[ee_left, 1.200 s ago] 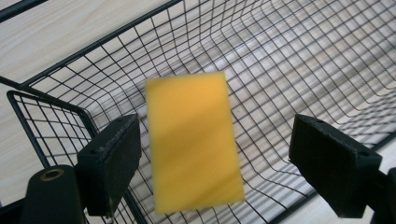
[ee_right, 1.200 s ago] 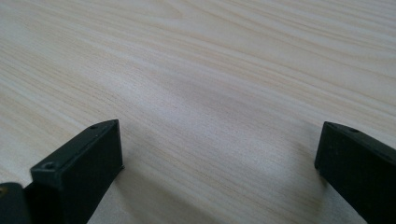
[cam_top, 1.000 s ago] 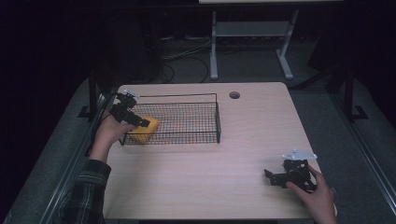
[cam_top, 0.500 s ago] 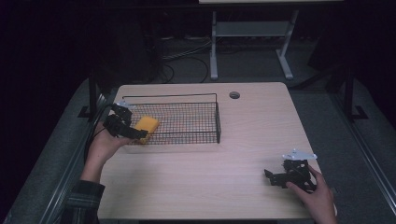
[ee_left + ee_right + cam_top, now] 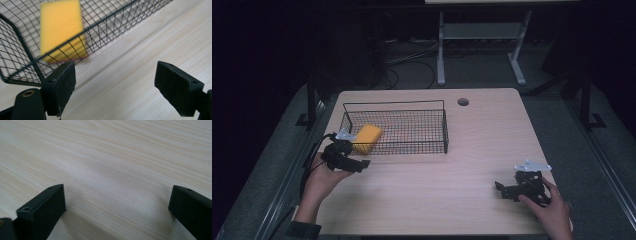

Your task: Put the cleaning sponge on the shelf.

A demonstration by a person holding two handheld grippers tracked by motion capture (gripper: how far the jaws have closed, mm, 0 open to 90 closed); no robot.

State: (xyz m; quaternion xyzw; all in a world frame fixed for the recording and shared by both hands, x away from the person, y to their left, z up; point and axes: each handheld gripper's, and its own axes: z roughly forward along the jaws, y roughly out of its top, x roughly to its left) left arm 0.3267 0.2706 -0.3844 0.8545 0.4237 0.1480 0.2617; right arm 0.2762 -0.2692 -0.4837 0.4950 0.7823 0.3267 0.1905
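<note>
1. Two tools show in the high view, one in each hand, on a pale wooden bench (image 5: 422, 195). The left tool (image 5: 361, 163) sits low at the bench's left edge, just outside the front left corner of a black wire basket (image 5: 432, 106), jaws apart with nothing between them. The right tool (image 5: 501, 188) rests near the front right corner, well apart from the basket, its jaws pointing left. A yellow sponge (image 5: 367, 137) lies inside the basket at its left end, tilted, close to the front wall.

2. Left tool view: the left tool (image 5: 120, 82) stands wide open over bare wood. Past its left jaw the basket (image 5: 22, 67) corner rises, and the sponge (image 5: 61, 25) lies behind the mesh, blurred, untouched by either jaw.

3. Right tool view: the right tool (image 5: 117, 202) is open too, both black jaws far apart, low over the bench (image 5: 112, 157), gripping nothing.
</note>
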